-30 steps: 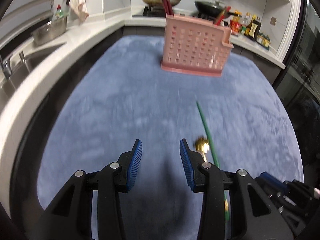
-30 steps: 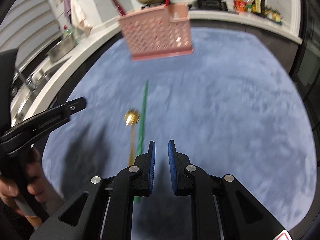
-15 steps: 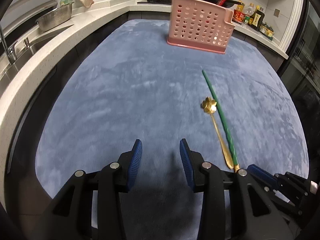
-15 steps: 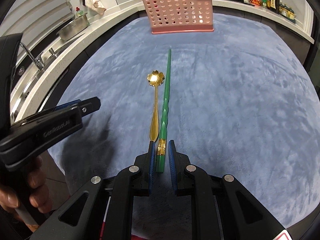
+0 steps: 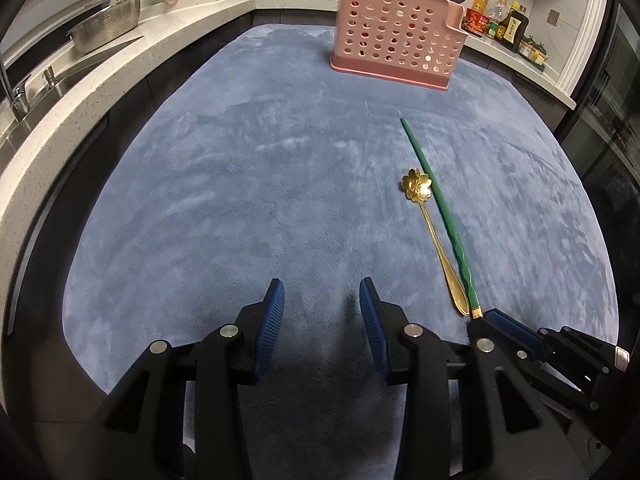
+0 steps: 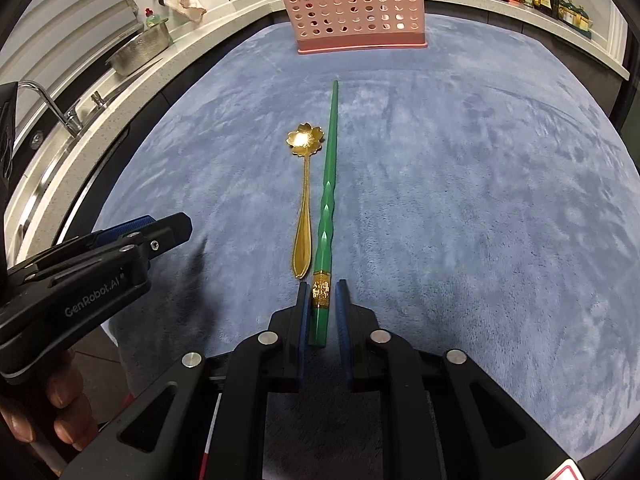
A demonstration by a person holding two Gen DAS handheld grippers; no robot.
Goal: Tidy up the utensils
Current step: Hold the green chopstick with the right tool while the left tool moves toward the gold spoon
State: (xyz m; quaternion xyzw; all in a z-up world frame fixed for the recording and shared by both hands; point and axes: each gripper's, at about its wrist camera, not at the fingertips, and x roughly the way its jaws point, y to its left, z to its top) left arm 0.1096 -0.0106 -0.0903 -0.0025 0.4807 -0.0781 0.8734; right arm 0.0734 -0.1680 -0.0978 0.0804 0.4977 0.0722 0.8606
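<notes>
from your left wrist view, your left gripper [image 5: 322,304] hangs over bare blue mat [image 5: 240,184], its blue-padded jaws apart with nothing between them. to its right lies the chopstick [image 5: 438,210], a thin green stick, smooth and tapering toward the far tip, wavy-ridged toward the near end, with a gold band there. just beside it on the left lies the spoon [image 5: 434,236], gold, with a flower-shaped bowl at the far end and a slim handle that widens near you. your right gripper [image 5: 486,316] comes in from the lower right, its tip at the chopstick's banded end. the pink rack [image 5: 396,34], pierced with round holes, stands upright at the far side of the mat, red sticks poking from its top.

from your right wrist view, your right gripper [image 6: 322,300] has just been closing, and its jaws flank the chopstick [image 6: 329,200] at the gold band; a thin gap shows on each side, so the pads do not press yet. the spoon [image 6: 305,196] lies parallel, just left, not touching the jaws. the rack [image 6: 356,4] stands straight ahead, well beyond both. your left gripper [image 6: 160,232] sits at the left, a hand [image 6: 60,400] beneath it.
</notes>
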